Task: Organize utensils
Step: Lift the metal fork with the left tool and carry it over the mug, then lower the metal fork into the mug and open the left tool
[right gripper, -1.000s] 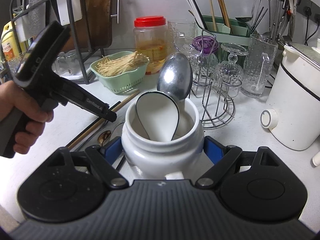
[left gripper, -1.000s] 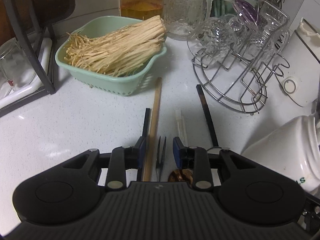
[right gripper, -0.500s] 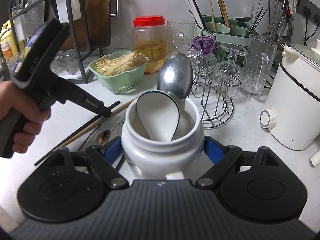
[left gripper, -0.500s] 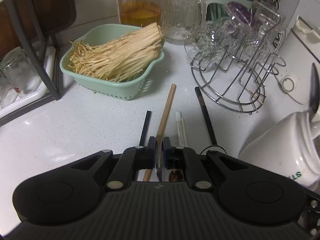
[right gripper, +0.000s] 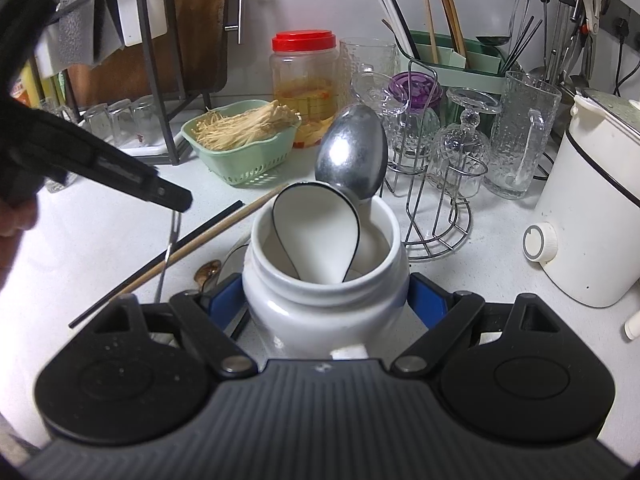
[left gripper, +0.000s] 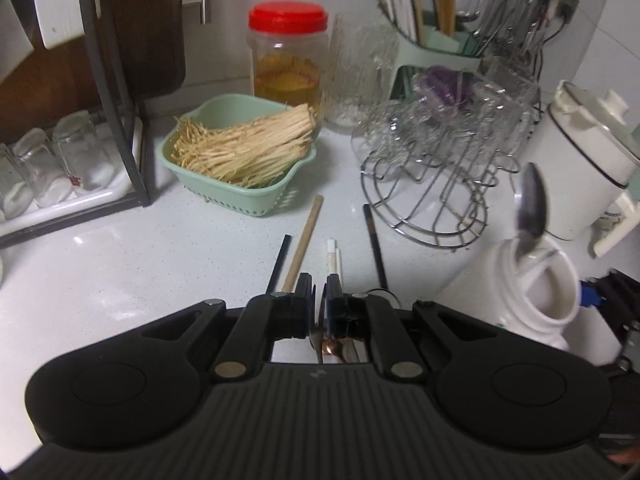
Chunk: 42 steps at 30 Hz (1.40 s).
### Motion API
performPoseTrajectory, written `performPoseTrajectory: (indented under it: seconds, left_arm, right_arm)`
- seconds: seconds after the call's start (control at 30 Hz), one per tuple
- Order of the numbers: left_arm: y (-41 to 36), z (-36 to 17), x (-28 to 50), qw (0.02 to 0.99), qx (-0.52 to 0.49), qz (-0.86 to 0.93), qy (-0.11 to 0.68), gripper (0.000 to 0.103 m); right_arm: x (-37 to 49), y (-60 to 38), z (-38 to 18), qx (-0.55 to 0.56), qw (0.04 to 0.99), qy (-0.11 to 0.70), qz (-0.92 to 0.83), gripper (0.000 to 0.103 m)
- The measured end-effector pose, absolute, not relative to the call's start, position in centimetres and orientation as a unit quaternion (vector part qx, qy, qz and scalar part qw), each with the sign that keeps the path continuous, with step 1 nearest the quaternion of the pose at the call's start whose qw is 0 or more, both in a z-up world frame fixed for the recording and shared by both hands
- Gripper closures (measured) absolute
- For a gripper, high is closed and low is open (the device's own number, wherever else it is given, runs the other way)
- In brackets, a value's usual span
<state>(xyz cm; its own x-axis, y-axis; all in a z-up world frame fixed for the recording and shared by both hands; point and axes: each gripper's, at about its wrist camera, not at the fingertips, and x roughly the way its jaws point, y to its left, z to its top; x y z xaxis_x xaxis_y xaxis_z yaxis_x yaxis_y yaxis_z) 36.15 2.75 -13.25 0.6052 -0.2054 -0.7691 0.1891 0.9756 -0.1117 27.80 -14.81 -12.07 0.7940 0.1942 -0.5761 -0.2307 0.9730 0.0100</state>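
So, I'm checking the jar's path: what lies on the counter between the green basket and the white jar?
A wooden chopstick and a black chopstick lie slantwise between the green basket and the white jar, as the right wrist view shows.

even, slightly dim indoor light with soft shadows on the white counter (left gripper: 120, 272), strong fisheye bending at the edges, motion blur over the glass rack (left gripper: 440, 128) in the left wrist view, right wrist view sharp except the blurred left gripper (right gripper: 176, 204).
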Motion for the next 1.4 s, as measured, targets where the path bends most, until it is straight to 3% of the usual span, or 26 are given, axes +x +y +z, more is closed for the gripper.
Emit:
performPoseTrajectory:
  seconds: [0.77,1.4]
  left_arm:
    - [-0.4,-6.5,32.7,0.914,0.009,-0.134,0.383,0.102]
    - [-3.2,3.6,31.4,0.913,0.094,-0.176,0.356,0.103]
  right_arm:
    - [28.2,-14.9,-12.2,-0.039,0.945,0.297,0.131,0.013]
    - [28.2,-14.8,-12.3,-0.042,0.945,0.295,0.136,0.013]
